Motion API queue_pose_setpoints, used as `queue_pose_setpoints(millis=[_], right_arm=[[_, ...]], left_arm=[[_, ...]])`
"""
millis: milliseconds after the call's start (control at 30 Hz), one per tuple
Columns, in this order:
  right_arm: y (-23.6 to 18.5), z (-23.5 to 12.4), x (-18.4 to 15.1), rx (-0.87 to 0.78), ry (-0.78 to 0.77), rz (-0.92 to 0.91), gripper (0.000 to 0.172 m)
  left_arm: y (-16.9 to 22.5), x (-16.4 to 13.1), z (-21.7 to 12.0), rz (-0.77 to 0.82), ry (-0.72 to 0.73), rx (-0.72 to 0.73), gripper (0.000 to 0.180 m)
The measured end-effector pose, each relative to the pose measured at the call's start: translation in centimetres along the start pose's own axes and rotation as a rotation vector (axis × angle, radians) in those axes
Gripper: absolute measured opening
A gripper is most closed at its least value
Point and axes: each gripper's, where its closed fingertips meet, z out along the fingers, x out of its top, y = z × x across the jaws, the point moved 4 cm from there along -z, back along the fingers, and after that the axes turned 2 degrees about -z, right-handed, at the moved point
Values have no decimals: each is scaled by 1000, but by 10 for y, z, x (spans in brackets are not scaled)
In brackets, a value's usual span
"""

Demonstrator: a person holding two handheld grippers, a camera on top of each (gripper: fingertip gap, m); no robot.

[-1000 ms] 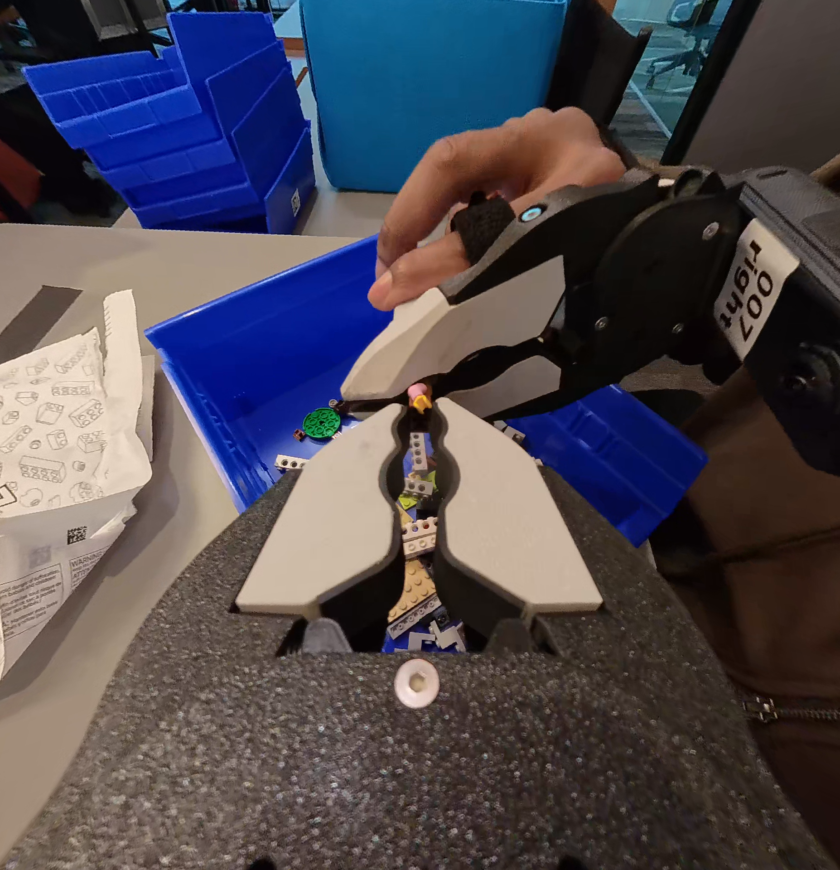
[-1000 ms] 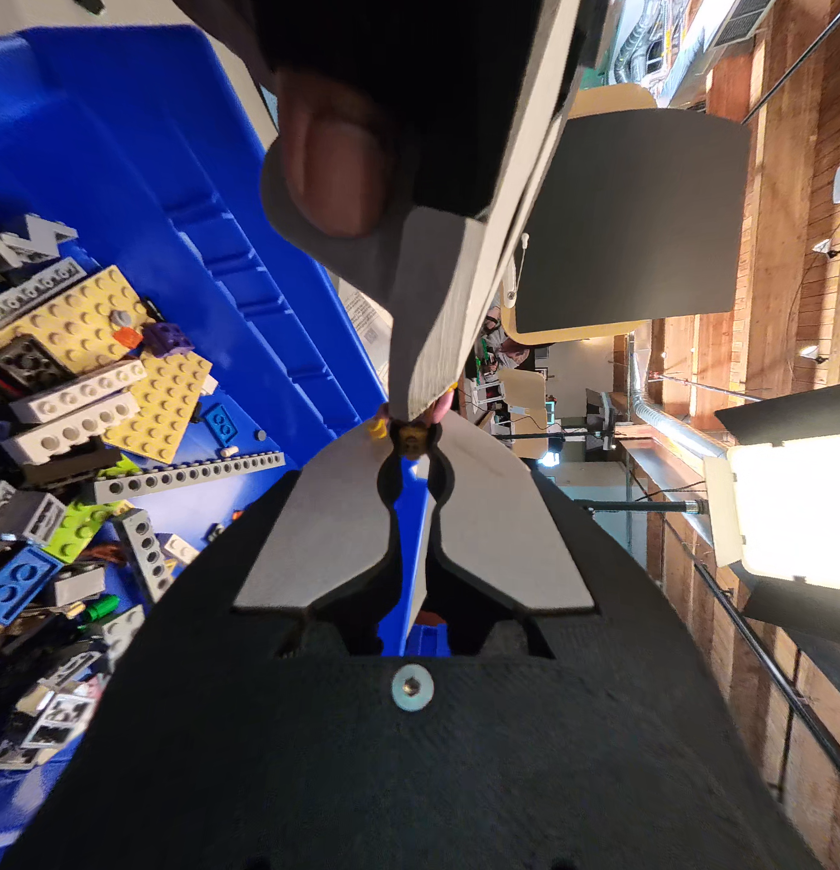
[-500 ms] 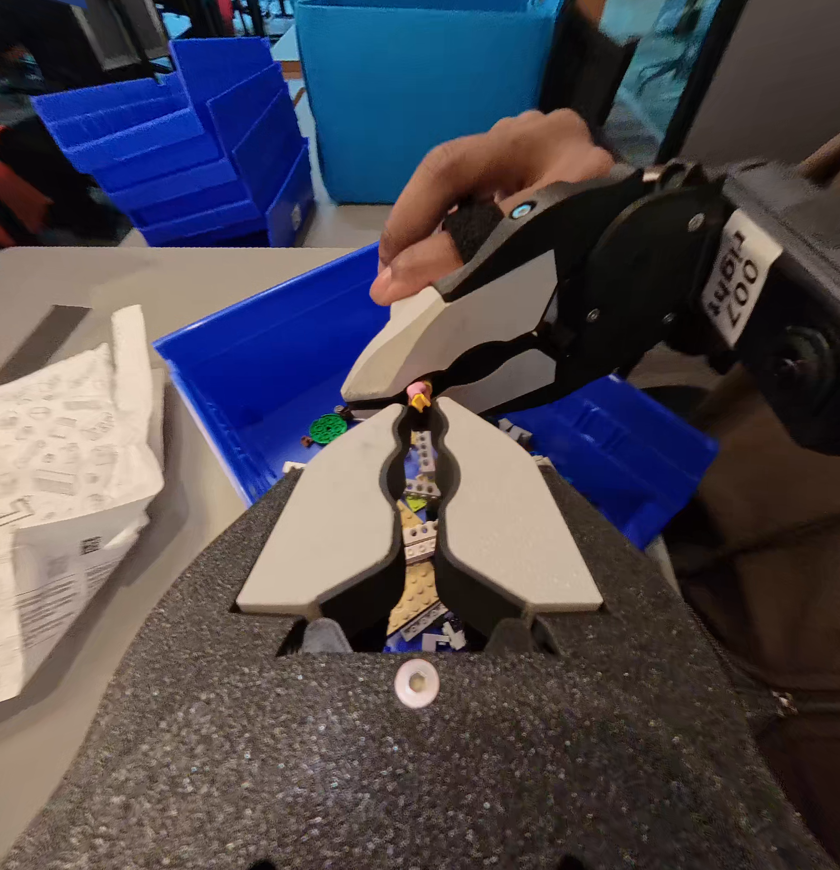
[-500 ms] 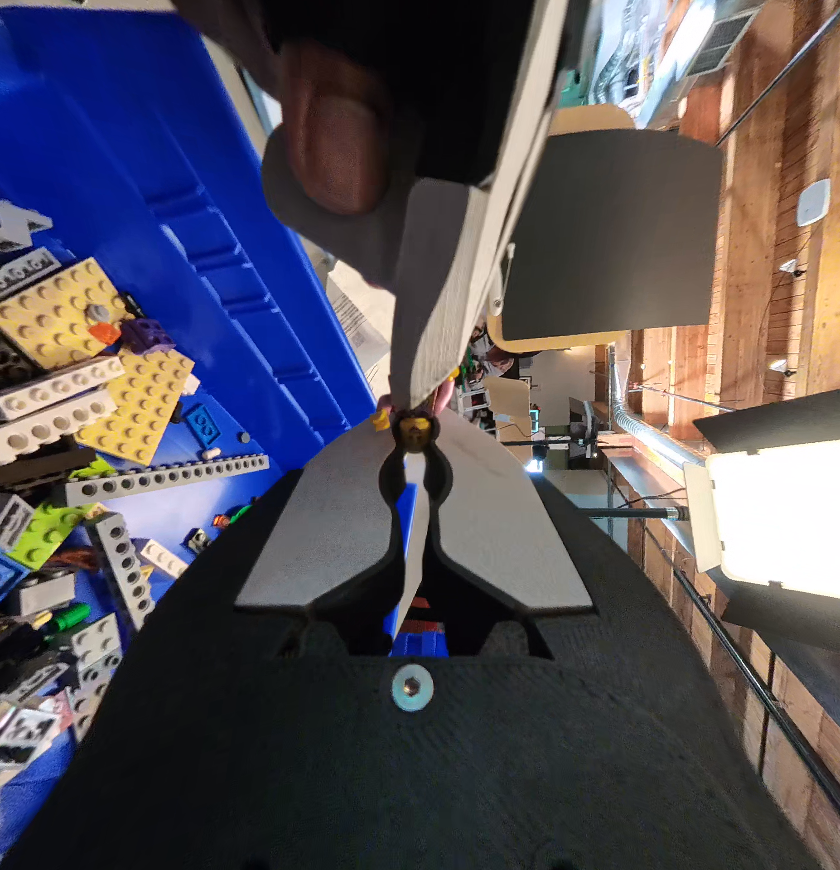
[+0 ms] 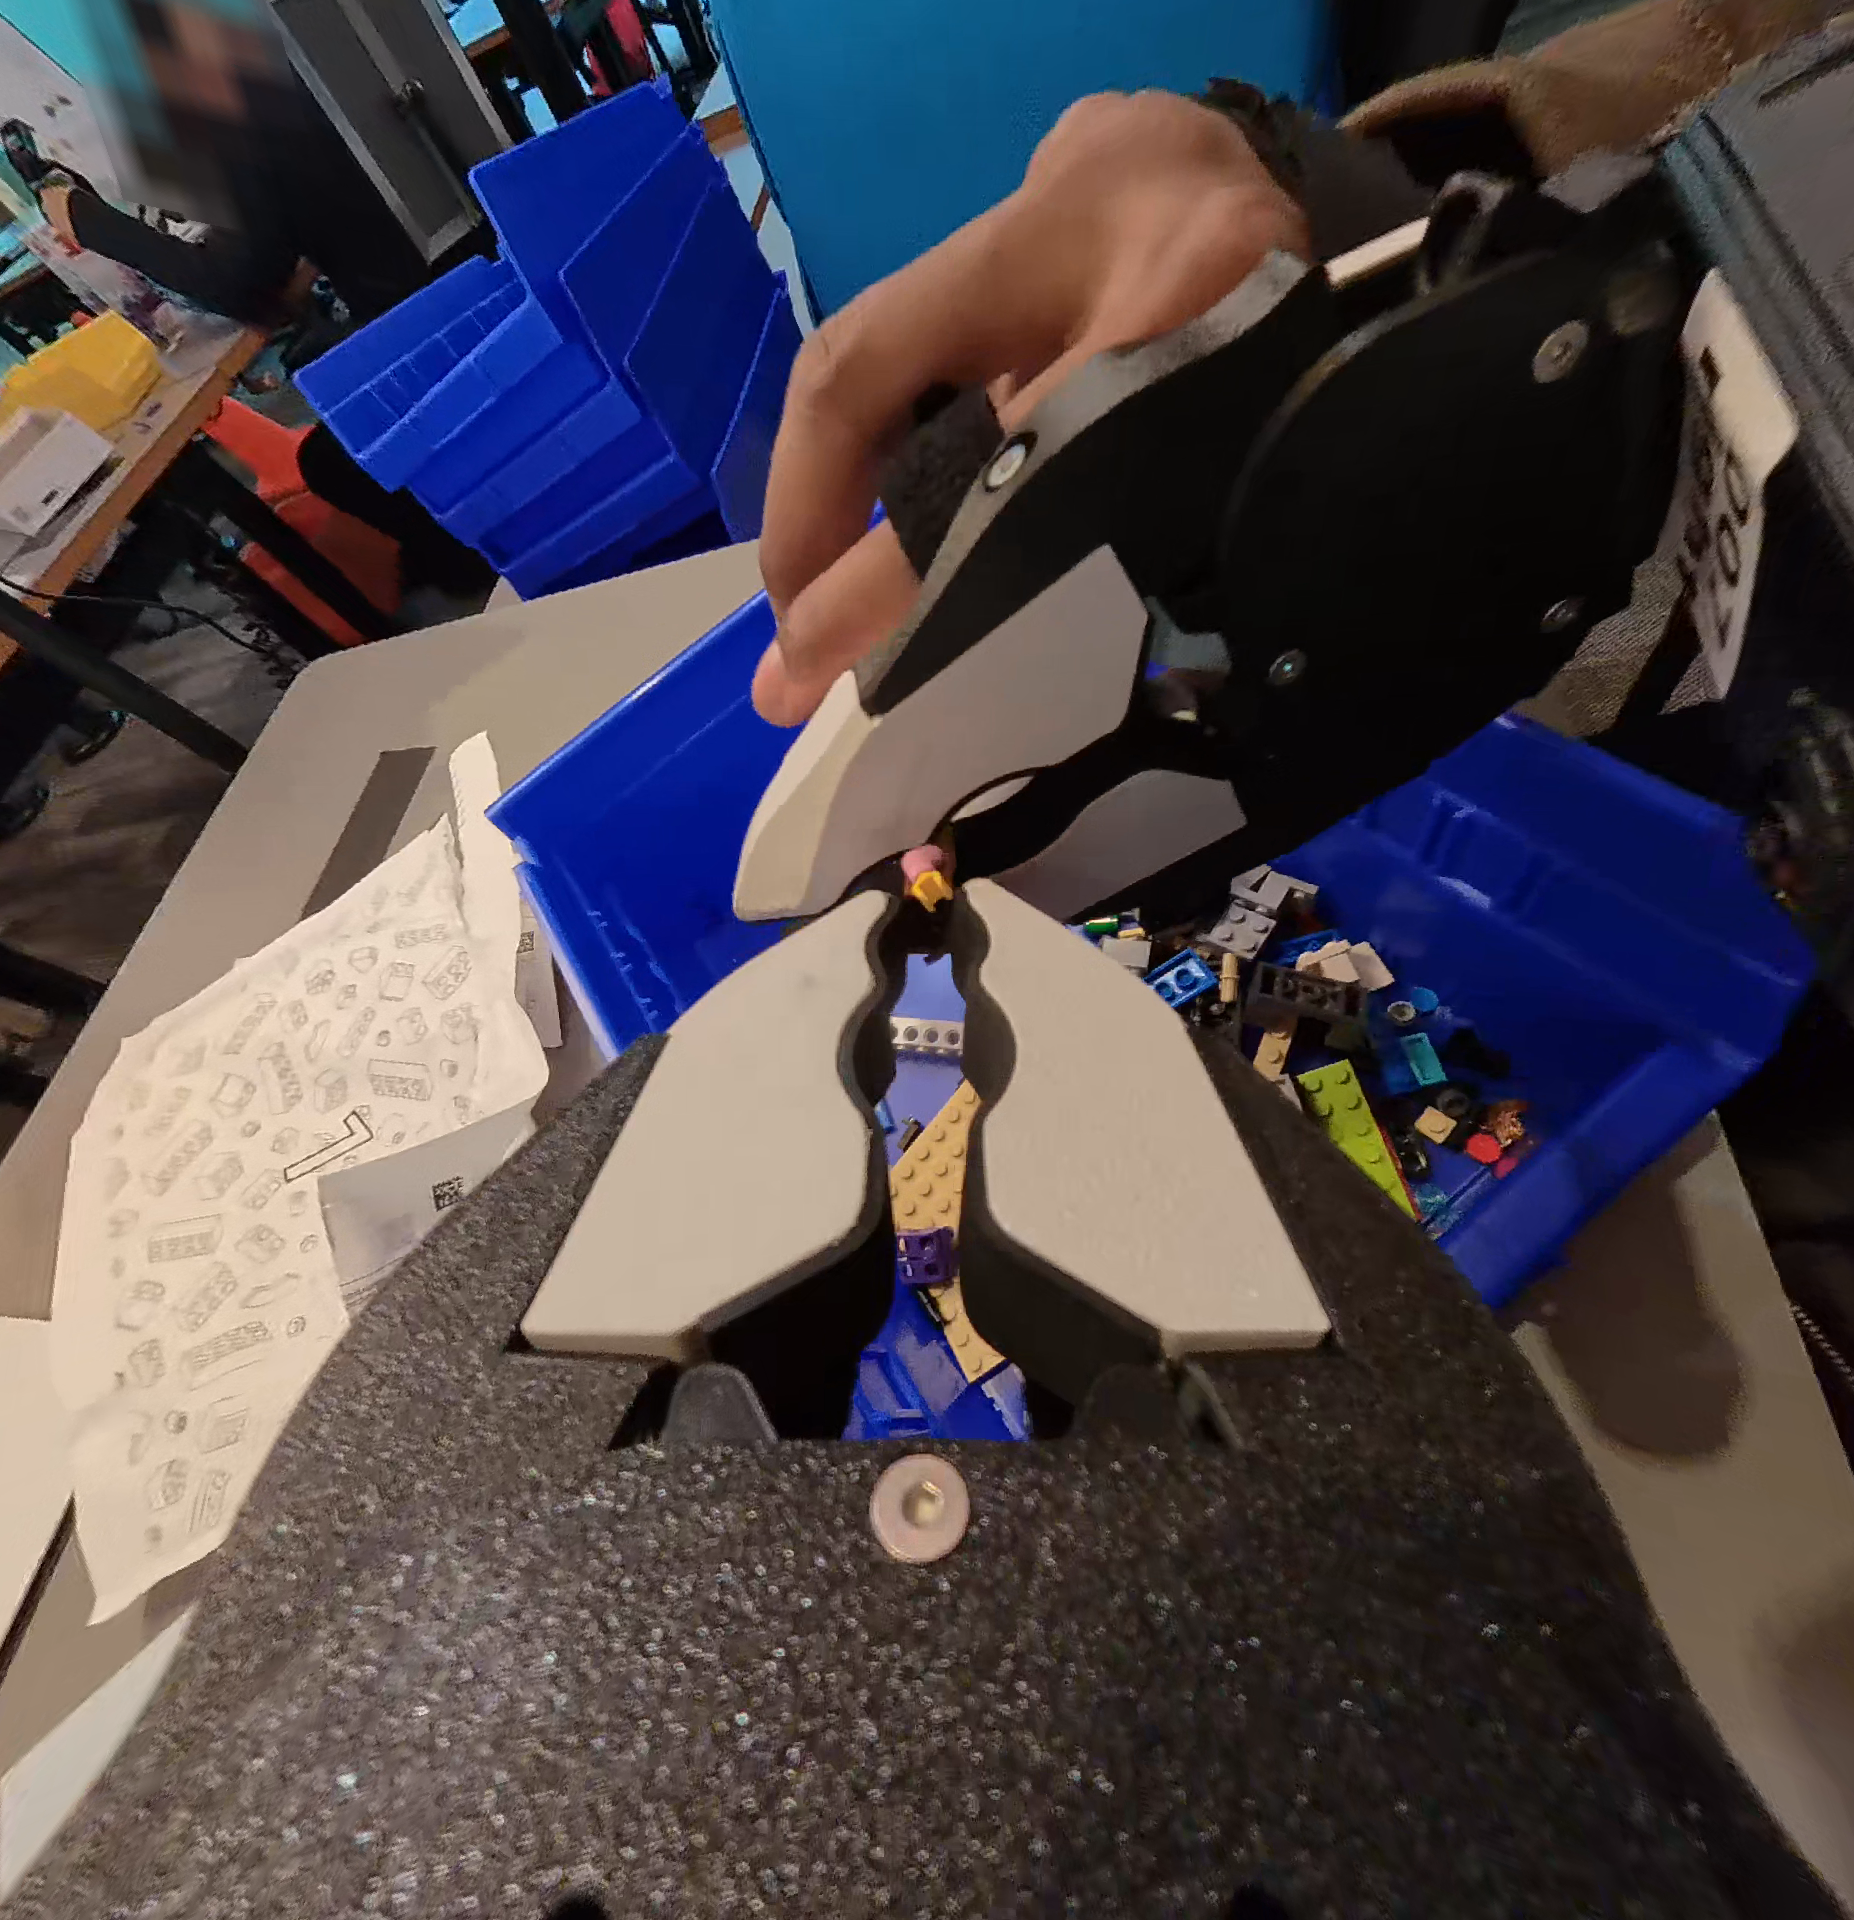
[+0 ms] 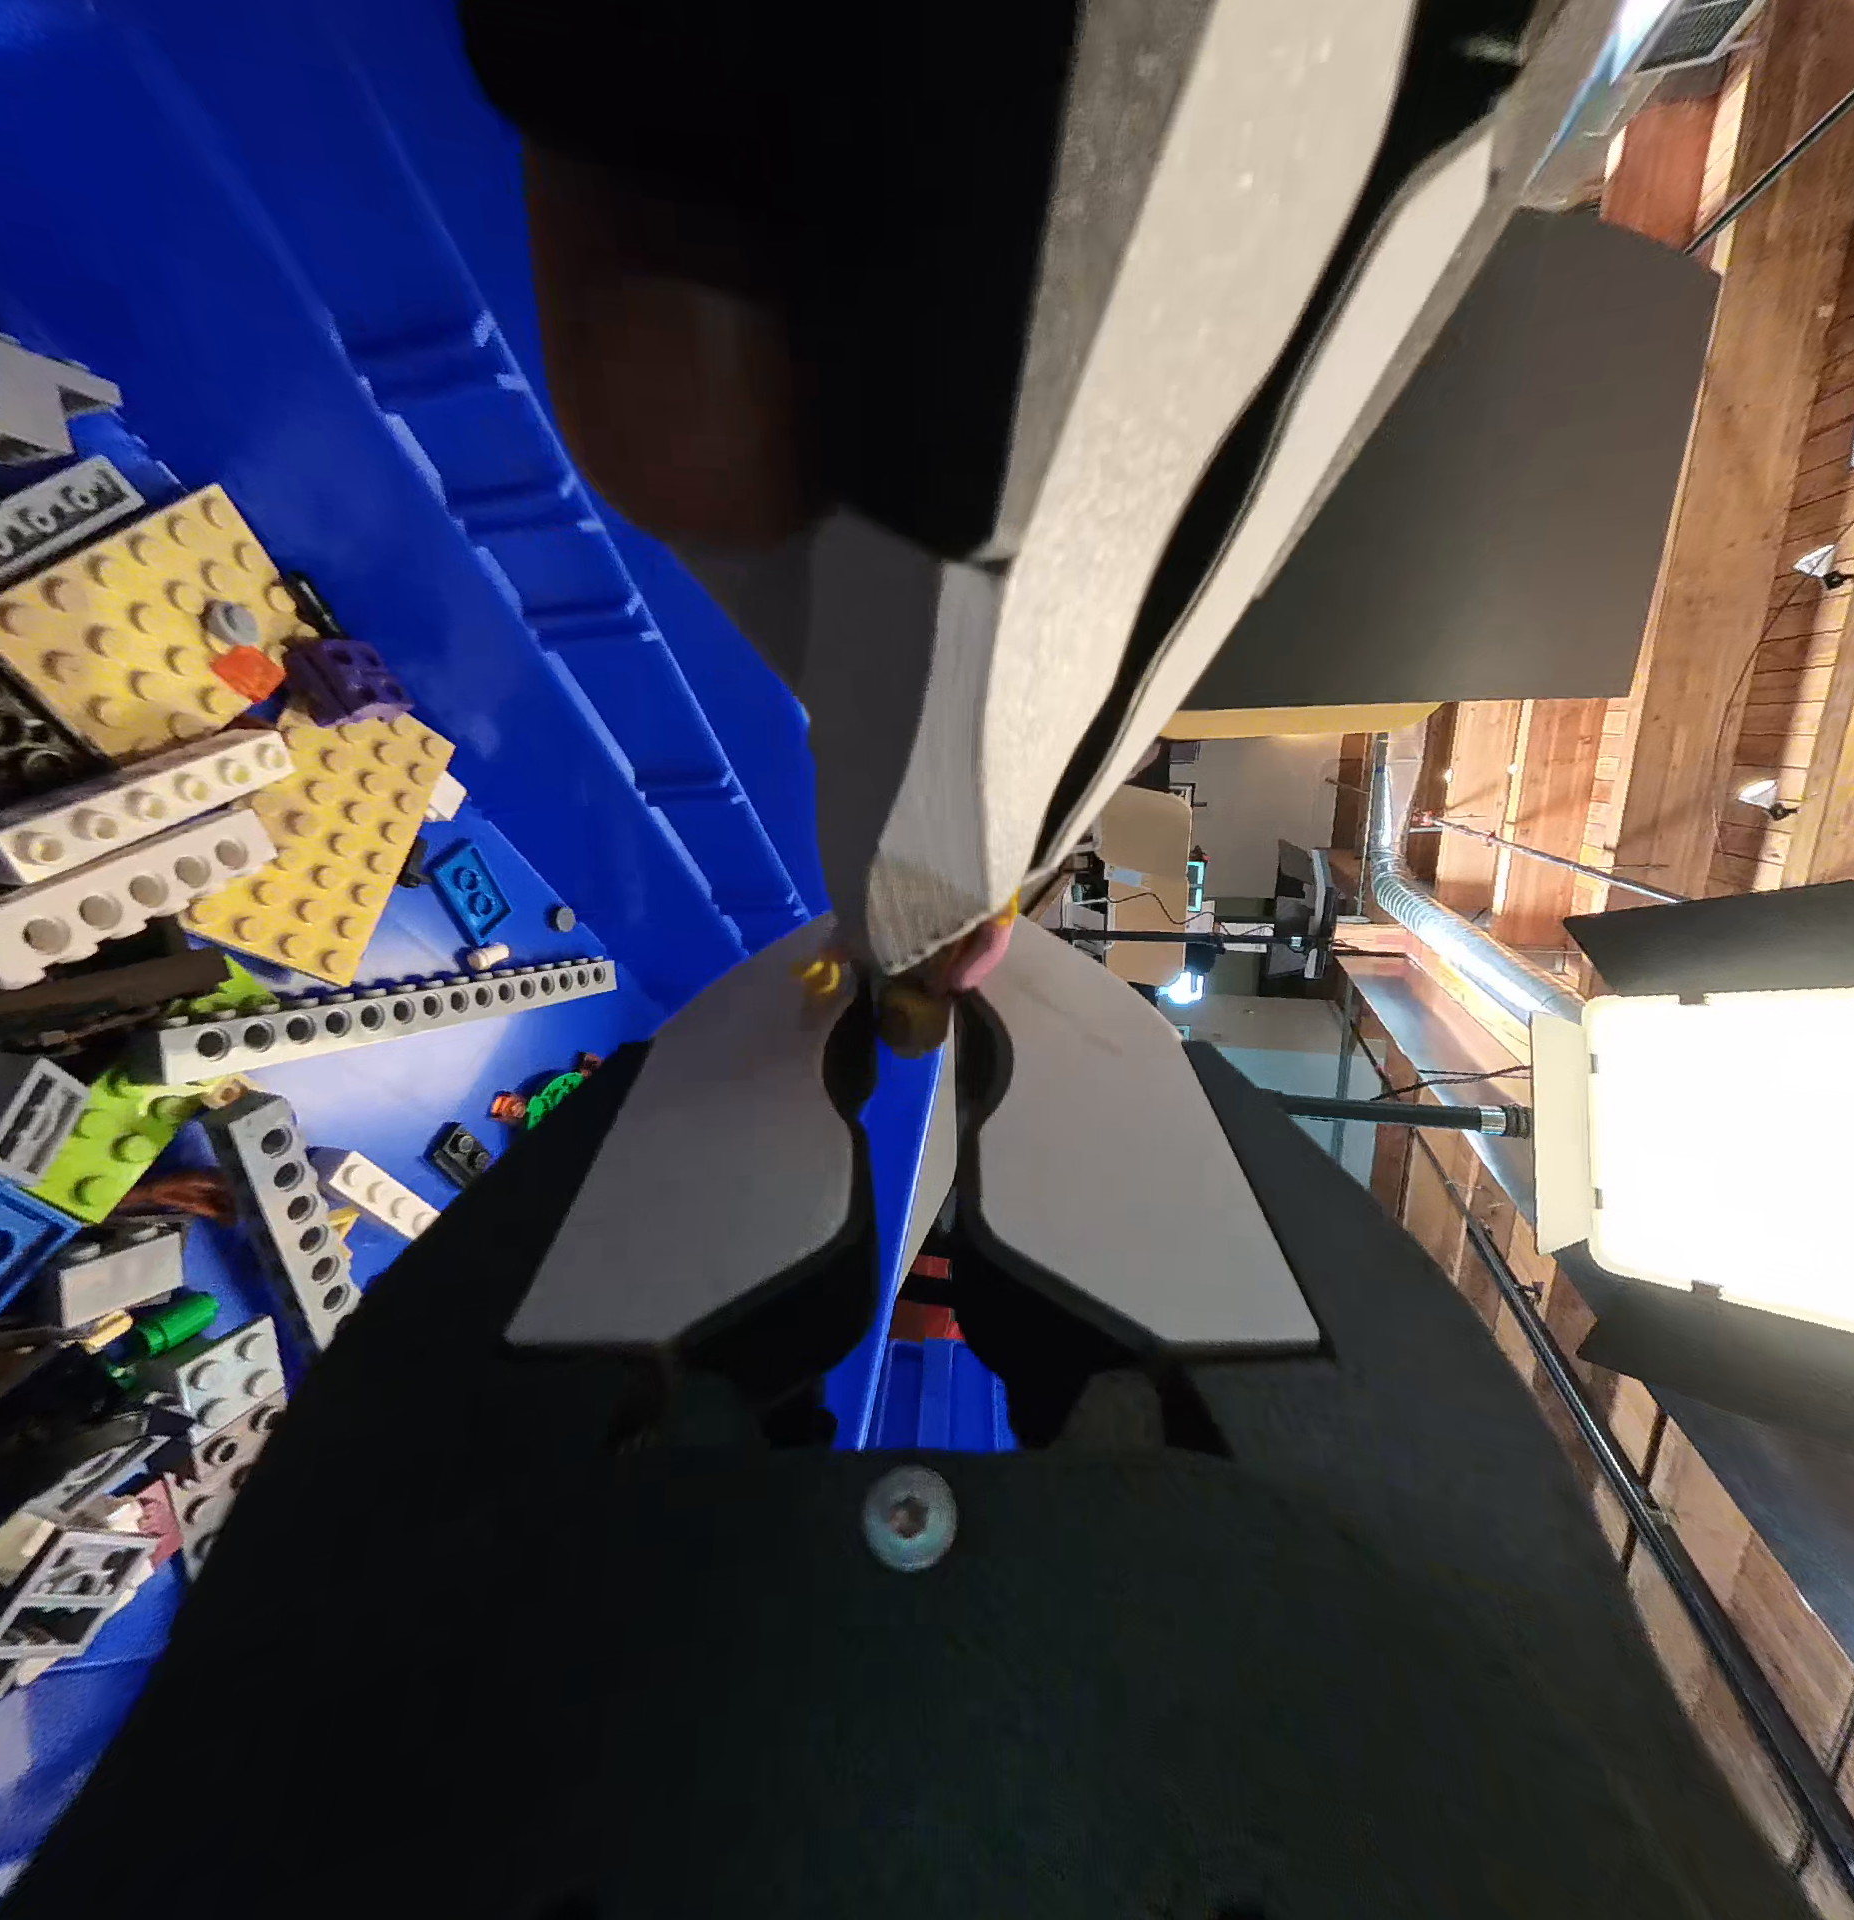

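Both tools meet tip to tip above the blue bin [image 5: 632, 831], which sits on the grey desk [image 5: 403, 686] toward its far edge. The left tool [image 5: 925, 906] is nearly pressed together, pinching a tiny yellow-and-pink toy piece [image 5: 928, 881]. The right tool [image 6: 907, 987] comes in from the right, gripping the other end of that piece — whether its pads truly press is hard to tell. The piece is lifted clear of the loose bricks [image 5: 1349, 1039] in the bin. It is too small to give a sure long axis — it seems to run between the two tips.
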Motion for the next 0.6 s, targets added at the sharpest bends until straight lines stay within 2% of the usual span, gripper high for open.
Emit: queue_pose_setpoints(millis=[400, 600], right_arm=[[5, -8, -1, -29, 58, 0, 8], [4, -11, -3, -40, 72, 26, 8]], left_arm=[[4, 4, -3, 119, 50, 22, 8], [3, 5, -3, 50, 86, -38, 8]])
